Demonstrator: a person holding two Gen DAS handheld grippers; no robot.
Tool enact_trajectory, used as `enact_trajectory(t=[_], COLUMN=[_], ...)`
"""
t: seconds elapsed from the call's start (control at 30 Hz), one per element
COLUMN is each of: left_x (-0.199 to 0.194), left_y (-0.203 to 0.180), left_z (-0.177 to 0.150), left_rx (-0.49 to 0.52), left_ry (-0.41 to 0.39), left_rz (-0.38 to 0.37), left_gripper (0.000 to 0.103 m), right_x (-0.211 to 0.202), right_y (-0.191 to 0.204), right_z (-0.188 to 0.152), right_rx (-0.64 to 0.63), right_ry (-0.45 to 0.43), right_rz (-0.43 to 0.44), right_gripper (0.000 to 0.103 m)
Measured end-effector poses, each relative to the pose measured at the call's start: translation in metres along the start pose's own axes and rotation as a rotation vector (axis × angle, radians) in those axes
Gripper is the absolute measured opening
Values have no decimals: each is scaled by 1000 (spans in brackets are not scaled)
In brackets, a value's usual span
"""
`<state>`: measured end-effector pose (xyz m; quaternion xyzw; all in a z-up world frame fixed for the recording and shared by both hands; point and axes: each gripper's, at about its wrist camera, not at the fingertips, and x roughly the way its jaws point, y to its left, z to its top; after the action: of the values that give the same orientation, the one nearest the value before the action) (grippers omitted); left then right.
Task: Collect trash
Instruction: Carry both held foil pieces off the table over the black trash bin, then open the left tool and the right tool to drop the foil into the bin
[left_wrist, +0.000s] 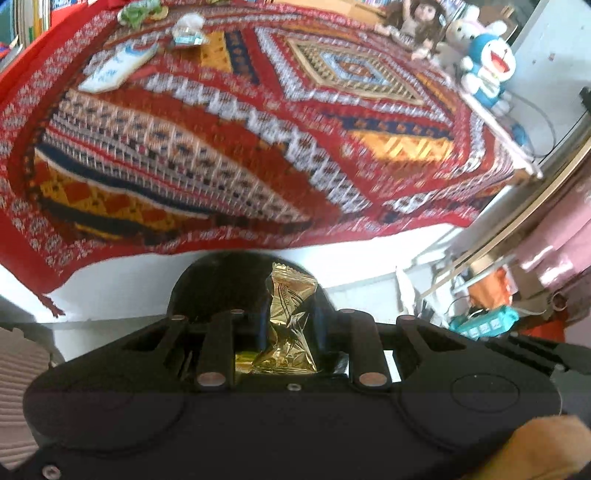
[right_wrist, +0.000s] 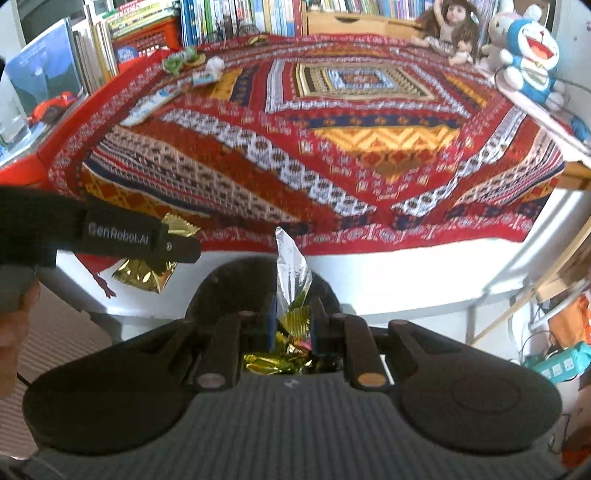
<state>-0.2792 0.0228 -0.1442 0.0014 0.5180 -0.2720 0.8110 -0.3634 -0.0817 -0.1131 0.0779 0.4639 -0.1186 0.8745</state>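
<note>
While each gripper is closed on a wrapper, left gripper (left_wrist: 291, 314) on the gold wrapper (left_wrist: 290, 317), right gripper (right_wrist: 293, 314) on the silver wrapper (right_wrist: 291, 269), we see more trash (right_wrist: 207, 72) far across the bench (right_wrist: 369, 273), toward its back left corner.

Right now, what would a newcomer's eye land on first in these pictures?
The red patterned cloth covering the table fills both views. Nearest the cameras, the left gripper pinches a gold wrapper, and the right gripper pinches a silver foil wrapper. A blue cat plush sits at the cloth's far right corner.
</note>
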Motion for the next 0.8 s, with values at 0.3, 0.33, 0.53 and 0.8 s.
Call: enact_trajectory(t=[0.3,0.33,0.53,0.8], left_x=[72,81,120,138], left_y=[23,25,39,44], left_z=[-24,-26,-30,-24], left_rx=[39,42,57,77], left_ry=[71,76,109,133], left_rz=[44,49,74,92], left_gripper=[23,23,26,57], right_x=[70,77,111,125], right_y=[-4,-5,-5,-3], right_z=[-21,-24,-32,-22], right_rx=[14,29,32,40], right_ry=[77,97,135,153], right_rz=[3,2,7,12], right_gripper=[23,23,37,56])
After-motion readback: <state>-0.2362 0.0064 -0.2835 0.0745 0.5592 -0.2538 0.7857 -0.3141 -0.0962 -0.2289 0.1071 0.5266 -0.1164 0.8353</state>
